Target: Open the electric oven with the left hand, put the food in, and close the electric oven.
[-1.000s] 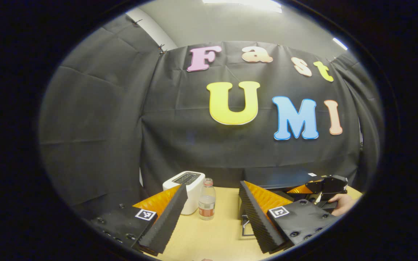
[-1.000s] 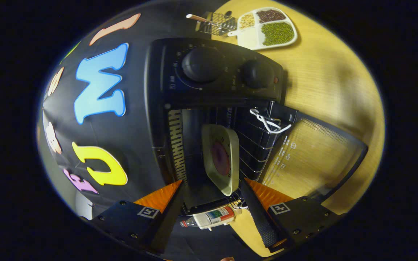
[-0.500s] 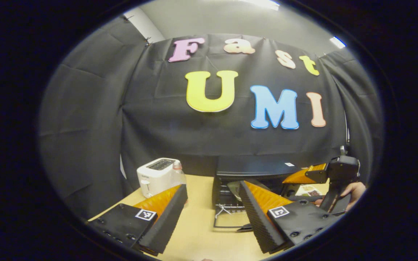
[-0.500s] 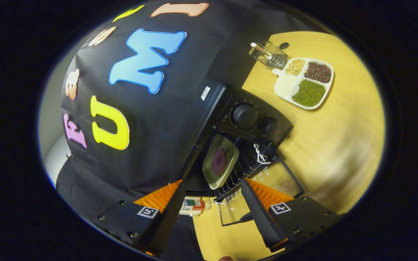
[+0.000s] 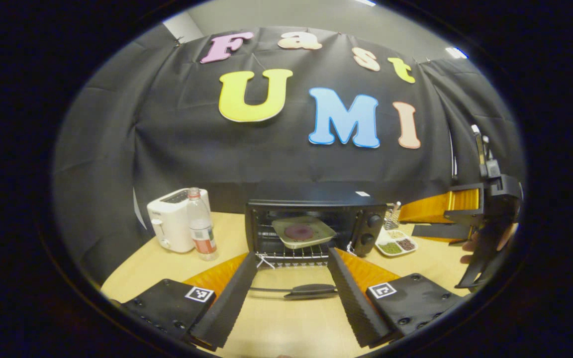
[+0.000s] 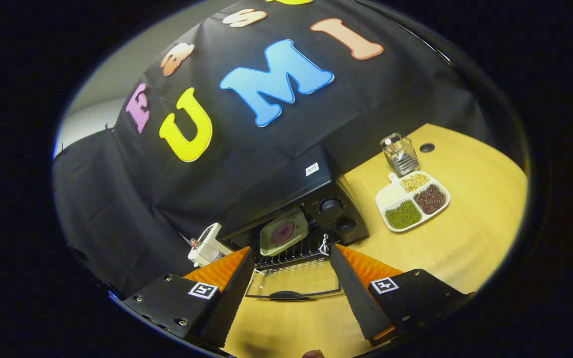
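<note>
The black electric oven [image 5: 316, 199] [image 6: 286, 191] stands at the back of the wooden table with its glass door [image 5: 291, 283] [image 6: 291, 283] folded down flat. Inside, on the wire rack, rests a pale square plate [image 5: 302, 231] [image 6: 283, 231] with a round dark-red piece of food. My left gripper [image 5: 291, 293] is open, a short way in front of the door handle [image 5: 311, 290], holding nothing. My right gripper [image 6: 291, 293] is also open and empty, farther back and above the door. In the left gripper view the right gripper [image 5: 460, 214] hangs at the right, held by a hand.
A white toaster [image 5: 169, 226] [image 6: 207, 246] and a water bottle [image 5: 201, 231] stand left of the oven. To its right lie a divided tray of beans [image 5: 396, 243] [image 6: 411, 201] and a wire holder [image 6: 399, 153].
Both grippers pulled back from the oven and levelled out. The right gripper view rotated towards upright and the oven shrank in it. The left gripper view swung right until the open oven sits between its fingers.
</note>
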Action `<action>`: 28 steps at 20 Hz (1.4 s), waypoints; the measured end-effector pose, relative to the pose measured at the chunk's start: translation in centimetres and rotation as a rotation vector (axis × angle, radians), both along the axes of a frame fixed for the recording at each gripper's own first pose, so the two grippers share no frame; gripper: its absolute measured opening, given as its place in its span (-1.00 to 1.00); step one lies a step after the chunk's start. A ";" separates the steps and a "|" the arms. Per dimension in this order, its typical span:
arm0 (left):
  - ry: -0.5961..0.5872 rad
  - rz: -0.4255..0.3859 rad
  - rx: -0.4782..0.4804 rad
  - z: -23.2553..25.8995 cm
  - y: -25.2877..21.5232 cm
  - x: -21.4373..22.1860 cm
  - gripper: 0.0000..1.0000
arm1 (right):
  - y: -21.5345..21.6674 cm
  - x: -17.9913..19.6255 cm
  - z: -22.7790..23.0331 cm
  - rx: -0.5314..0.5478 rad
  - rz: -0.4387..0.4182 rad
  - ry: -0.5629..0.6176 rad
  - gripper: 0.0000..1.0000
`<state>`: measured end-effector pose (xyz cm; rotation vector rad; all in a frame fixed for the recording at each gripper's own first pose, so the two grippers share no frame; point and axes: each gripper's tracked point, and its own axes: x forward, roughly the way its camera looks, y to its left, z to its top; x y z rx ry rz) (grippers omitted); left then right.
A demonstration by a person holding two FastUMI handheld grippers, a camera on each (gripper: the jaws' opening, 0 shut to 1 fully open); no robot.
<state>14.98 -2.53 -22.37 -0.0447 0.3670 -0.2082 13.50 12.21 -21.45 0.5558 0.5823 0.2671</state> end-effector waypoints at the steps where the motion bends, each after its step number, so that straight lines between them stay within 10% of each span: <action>1: 0.019 -0.013 0.007 -0.9 -0.6 -0.1 0.96 | -0.9 -0.3 0.3 -0.044 0.002 -0.024 0.92; 11: 0.262 -0.061 0.022 -11.8 -4.6 -1.5 0.82 | -8.9 -1.4 6.9 -0.537 -0.046 -0.370 0.96; 28: 0.405 -0.022 0.123 -19.8 -5.3 1.0 1.00 | -16.7 -3.4 7.0 -0.611 -0.220 -0.264 0.97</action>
